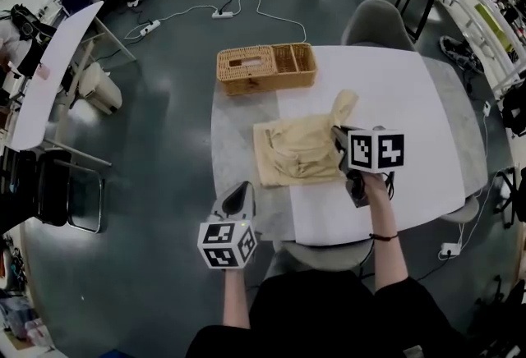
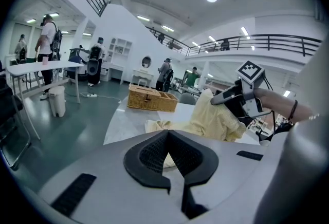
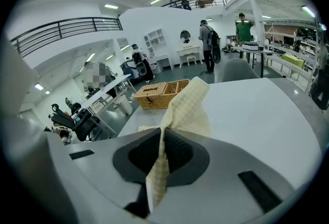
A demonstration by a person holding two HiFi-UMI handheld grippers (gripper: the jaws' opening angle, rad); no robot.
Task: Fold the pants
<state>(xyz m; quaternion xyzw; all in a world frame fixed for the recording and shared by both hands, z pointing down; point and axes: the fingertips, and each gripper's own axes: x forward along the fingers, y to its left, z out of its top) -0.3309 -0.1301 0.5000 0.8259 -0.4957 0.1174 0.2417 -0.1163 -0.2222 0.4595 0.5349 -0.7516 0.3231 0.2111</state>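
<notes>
The pale yellow pants (image 1: 300,151) lie bunched in the middle of the table (image 1: 411,102). My right gripper (image 1: 339,139) is at their right side, shut on a fold of the cloth, and one leg end stands lifted above it. In the right gripper view a strip of the checked cloth (image 3: 187,107) runs between the closed jaws of that gripper (image 3: 162,133). My left gripper (image 1: 245,188) hovers at the table's front left edge, just left of the pants. In its own view the jaws of the left gripper (image 2: 167,135) meet at the tips, and I see no cloth clearly pinched. From there the pants (image 2: 216,120) and the right gripper (image 2: 226,97) lie ahead.
A wicker basket (image 1: 265,67) with compartments stands at the table's far left corner. A grey chair (image 1: 376,24) is pushed in at the far side and another (image 1: 320,254) at the near side. Cables and a power strip (image 1: 222,14) lie on the floor beyond.
</notes>
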